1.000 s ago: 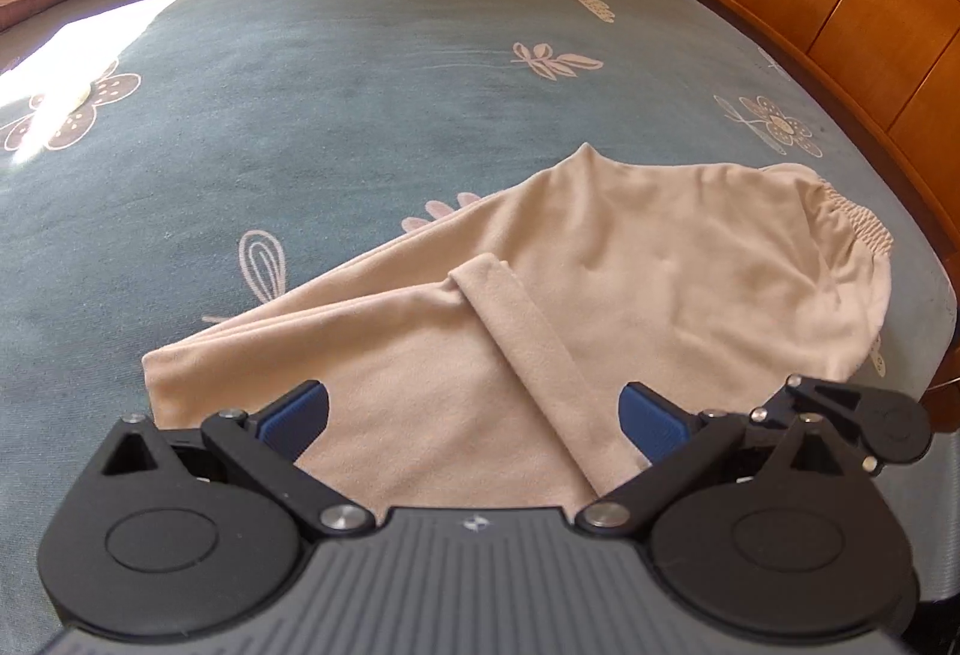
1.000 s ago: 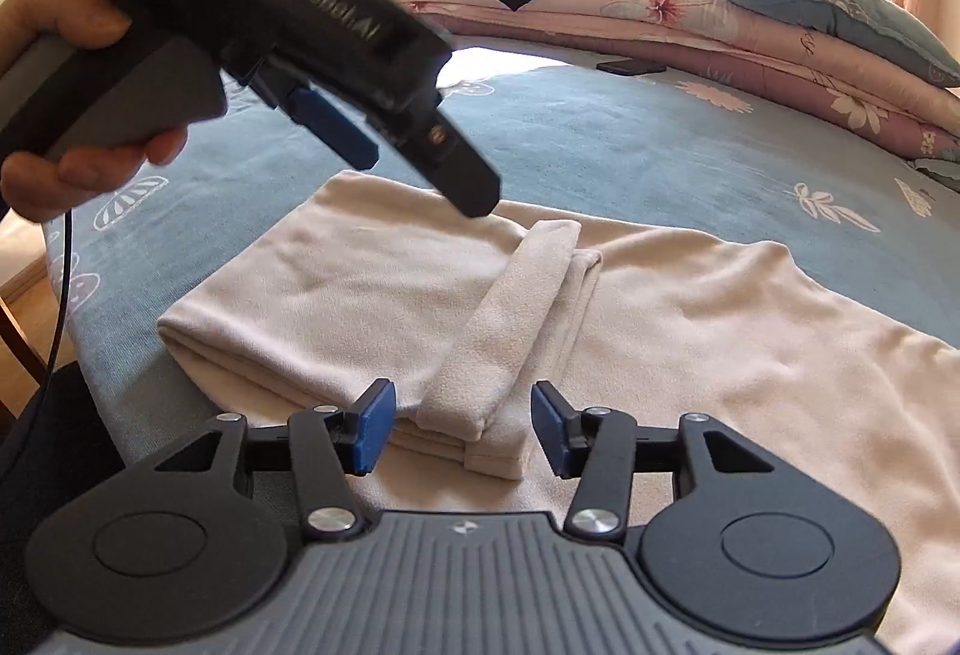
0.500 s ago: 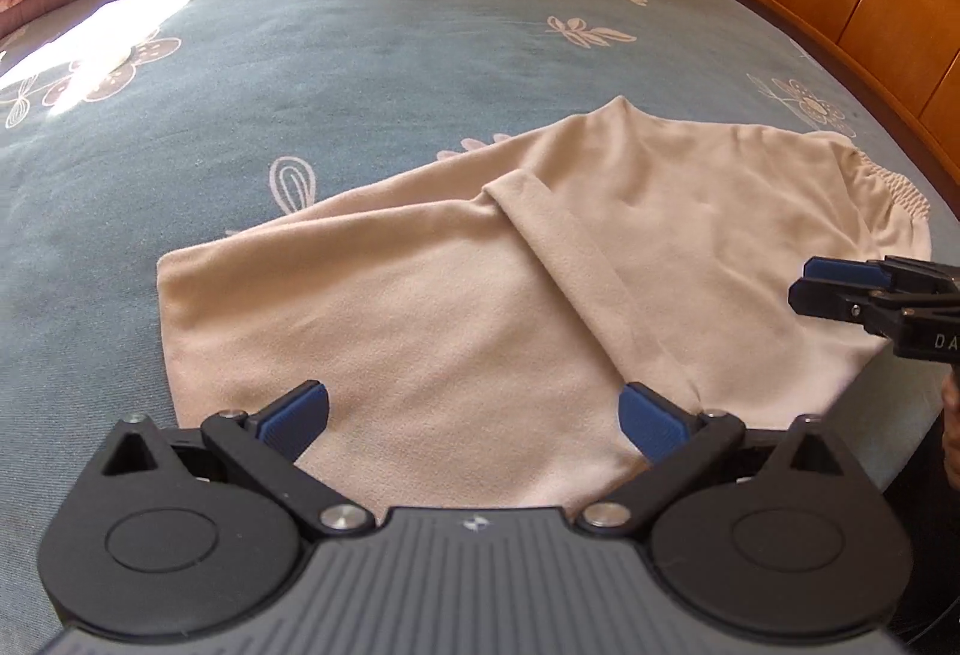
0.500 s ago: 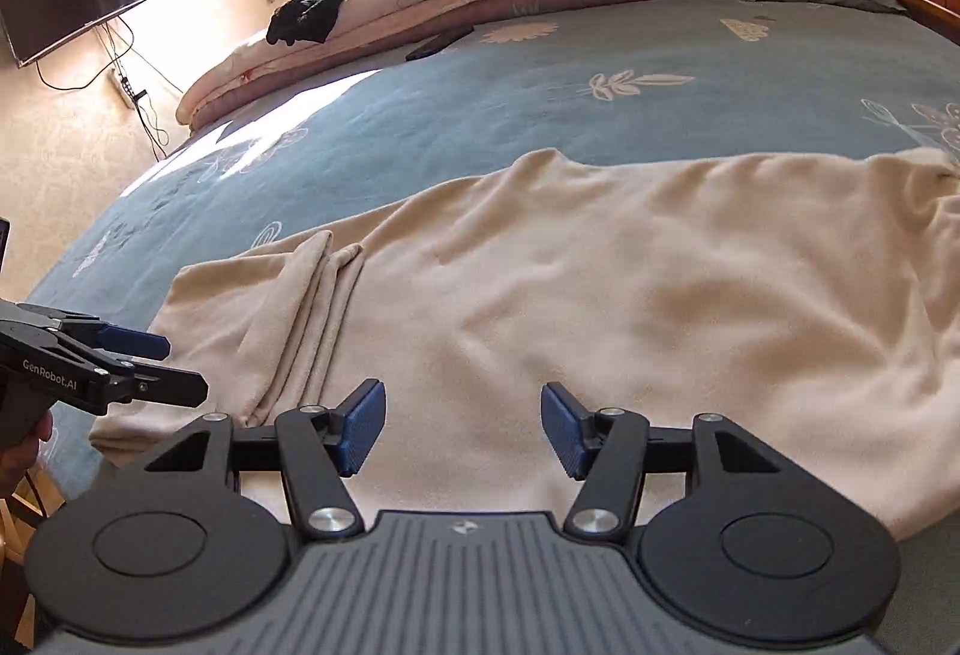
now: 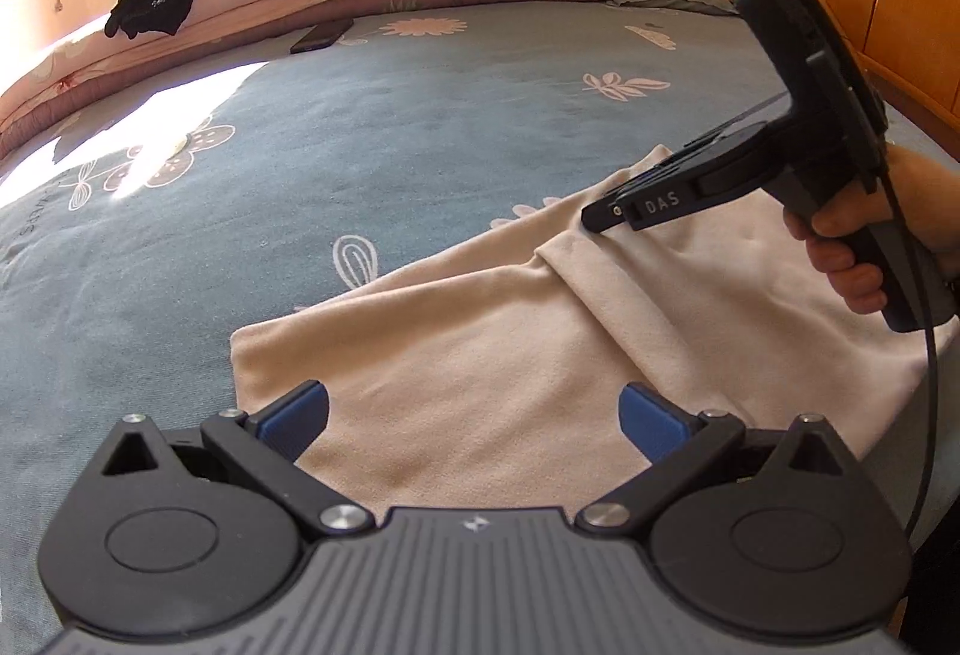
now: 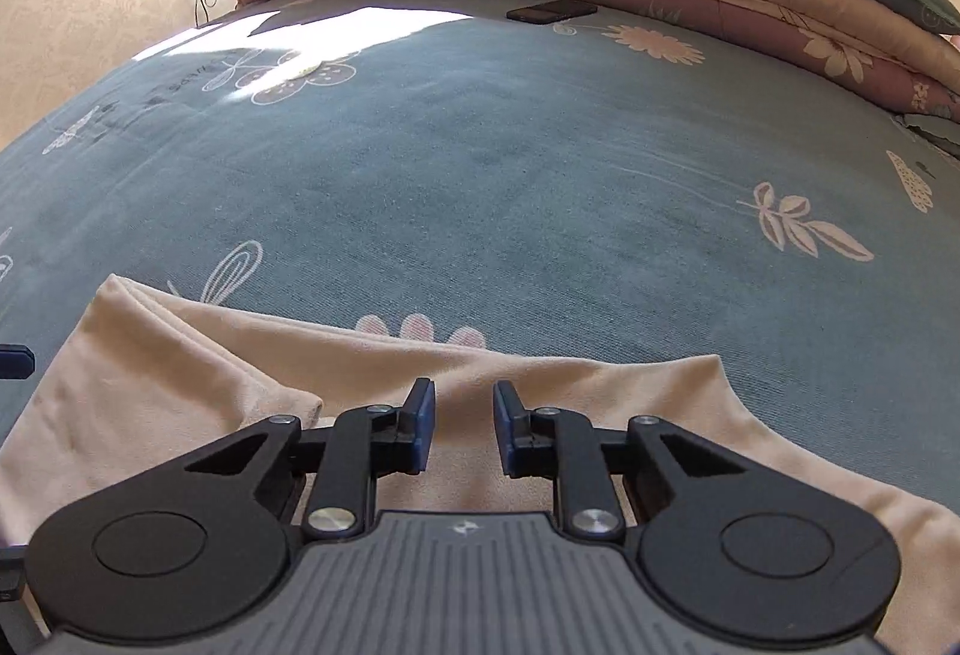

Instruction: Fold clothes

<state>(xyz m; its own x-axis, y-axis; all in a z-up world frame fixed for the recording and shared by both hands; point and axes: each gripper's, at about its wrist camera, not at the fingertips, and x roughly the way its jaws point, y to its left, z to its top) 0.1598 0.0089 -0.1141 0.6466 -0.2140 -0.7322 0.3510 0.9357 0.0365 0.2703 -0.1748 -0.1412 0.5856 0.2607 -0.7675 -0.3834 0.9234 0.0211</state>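
A beige garment (image 5: 480,355) lay partly folded on a blue flowered bedspread (image 5: 420,126), near its front edge. At the garment's left end, the left gripper (image 5: 474,415) hung low with fingers spread wide, holding nothing, as it had a second earlier. To the right, the right gripper (image 6: 459,430) had swung in from the garment's edge to the raised fold ridge, fingers narrowed but parted, gripping nothing. This suggested the next fold was being lined up.
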